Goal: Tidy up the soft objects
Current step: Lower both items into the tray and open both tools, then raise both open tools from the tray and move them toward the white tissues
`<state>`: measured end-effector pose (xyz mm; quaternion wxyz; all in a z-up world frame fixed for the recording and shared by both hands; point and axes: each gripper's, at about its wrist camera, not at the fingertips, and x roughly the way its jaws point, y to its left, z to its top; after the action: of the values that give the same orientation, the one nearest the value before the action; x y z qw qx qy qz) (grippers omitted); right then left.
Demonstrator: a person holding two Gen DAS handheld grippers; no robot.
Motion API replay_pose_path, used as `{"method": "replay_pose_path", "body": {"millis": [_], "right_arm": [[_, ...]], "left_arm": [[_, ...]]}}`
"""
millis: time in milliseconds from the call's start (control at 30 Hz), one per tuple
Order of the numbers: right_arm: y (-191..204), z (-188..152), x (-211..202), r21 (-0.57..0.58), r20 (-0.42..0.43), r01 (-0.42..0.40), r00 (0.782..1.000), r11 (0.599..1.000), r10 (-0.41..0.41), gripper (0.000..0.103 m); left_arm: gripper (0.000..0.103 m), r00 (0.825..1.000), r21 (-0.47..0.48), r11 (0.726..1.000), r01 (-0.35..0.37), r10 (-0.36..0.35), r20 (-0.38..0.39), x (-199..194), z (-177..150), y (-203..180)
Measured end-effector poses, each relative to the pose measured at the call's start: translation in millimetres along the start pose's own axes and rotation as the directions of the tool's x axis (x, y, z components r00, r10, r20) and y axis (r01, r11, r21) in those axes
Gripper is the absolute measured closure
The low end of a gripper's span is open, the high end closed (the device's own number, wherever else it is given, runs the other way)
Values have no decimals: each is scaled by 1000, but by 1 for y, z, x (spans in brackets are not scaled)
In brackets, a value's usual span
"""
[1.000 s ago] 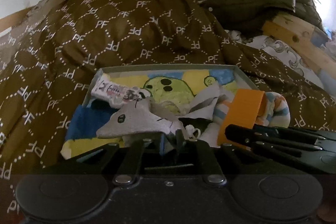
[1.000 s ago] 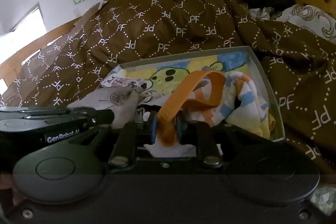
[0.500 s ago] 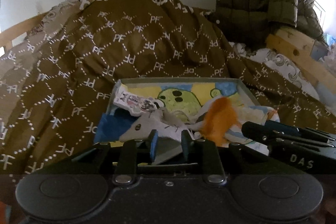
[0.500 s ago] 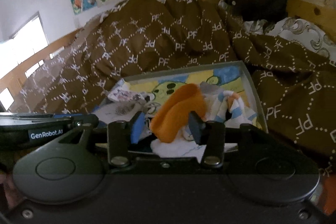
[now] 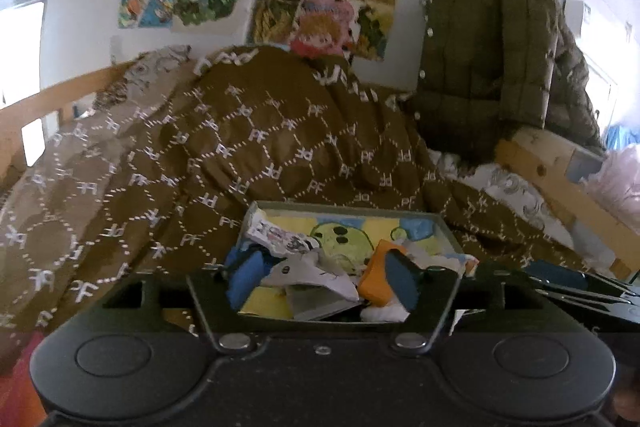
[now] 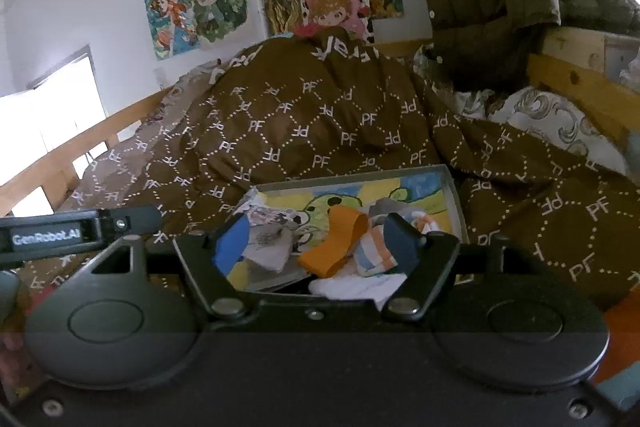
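Left gripper (image 5: pixel 324 277) jaws opening, nothing clamped between them. Right gripper (image 6: pixel 316 247) same: jaws opening, empty. Soft stuff sits in the grey tray (image 6: pixel 454 195) on the brown blanket (image 6: pixel 304 123): orange band (image 6: pixel 336 243), striped sock (image 6: pixel 372 255), grey cloth (image 5: pixel 308 273), white cloth (image 6: pixel 352 287) at the near edge.

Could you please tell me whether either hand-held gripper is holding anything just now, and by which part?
Nothing is held. Both the left hand-held gripper and right hand-held gripper have jaws opening, clear of the socks in the box.
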<state>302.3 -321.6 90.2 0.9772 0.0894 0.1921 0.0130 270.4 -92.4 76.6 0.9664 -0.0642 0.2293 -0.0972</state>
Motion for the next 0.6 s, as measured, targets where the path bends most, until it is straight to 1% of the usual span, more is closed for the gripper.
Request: {"method": "replay_pose_path", "body": {"millis": [100, 233, 267, 300, 333, 400, 600], "right_arm": [[7, 0, -22, -12, 23, 13, 1000, 1000, -12, 30], [18, -3, -45, -27, 41, 22, 999, 999, -21, 25], [21, -4, -53, -29, 45, 26, 999, 999, -24, 24], [23, -5, -61, -26, 52, 29, 998, 999, -28, 20], [26, -7, -69, -21, 62, 30, 998, 999, -28, 12], [31, -11, -83, -9, 89, 32, 996, 999, -31, 9], [54, -20, -117, -28, 128, 39, 991, 999, -36, 1]], "left_arm": [[17, 999, -25, 999, -22, 24, 48, -26, -6, 5], [12, 996, -27, 999, -35, 37, 80, -55, -17, 12], [9, 996, -27, 999, -39, 41, 82, -61, -20, 13], [6, 995, -30, 999, -44, 46, 86, -67, -23, 16], [5, 994, -36, 998, -48, 52, 94, -74, -27, 18], [1, 992, -45, 997, -61, 66, 110, -88, -35, 24], [1, 986, -33, 994, -102, 105, 132, -121, -53, 38]]}}
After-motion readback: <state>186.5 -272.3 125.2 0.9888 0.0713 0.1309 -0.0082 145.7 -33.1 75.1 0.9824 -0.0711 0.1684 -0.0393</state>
